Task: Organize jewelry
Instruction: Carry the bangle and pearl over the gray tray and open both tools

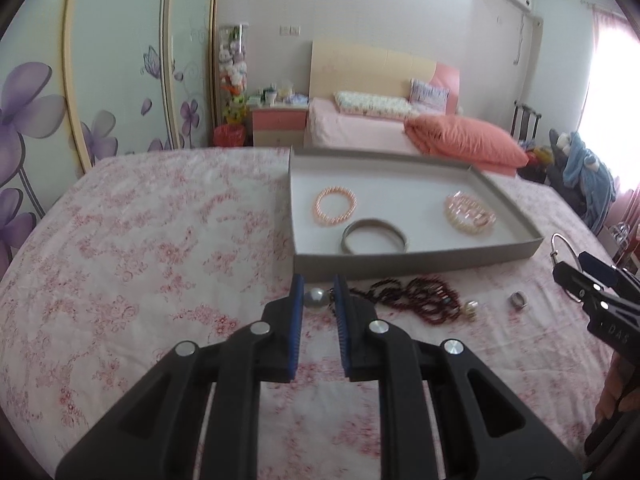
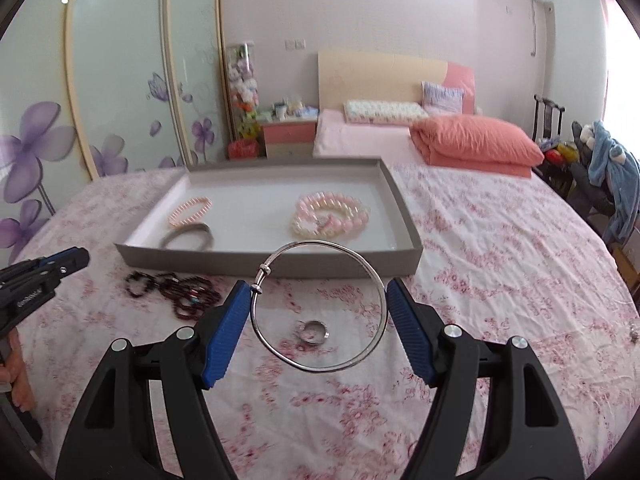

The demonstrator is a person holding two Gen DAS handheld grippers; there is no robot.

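A grey cardboard tray (image 1: 416,261) (image 2: 272,266) lies on the floral bedspread and holds a pink bead bracelet (image 1: 335,205), a grey bangle (image 1: 375,236) and a pile of pearl bracelets (image 1: 471,215) (image 2: 331,216). My right gripper (image 2: 318,286) is shut on a thin silver bangle (image 2: 320,307), held above the bed just before the tray. It also shows at the right in the left wrist view (image 1: 566,266). My left gripper (image 1: 318,284) has its jaws narrowly apart around a silver bead (image 1: 316,298) of a dark red bead necklace (image 1: 416,298) (image 2: 180,290). A silver ring (image 2: 314,332) (image 1: 519,300) lies below the bangle.
A second bed with an orange folded quilt (image 2: 476,146), a pink nightstand (image 2: 288,134) and wardrobe doors with purple flowers (image 2: 52,148) stand behind. A chair with blue clothes (image 2: 612,176) is at the right.
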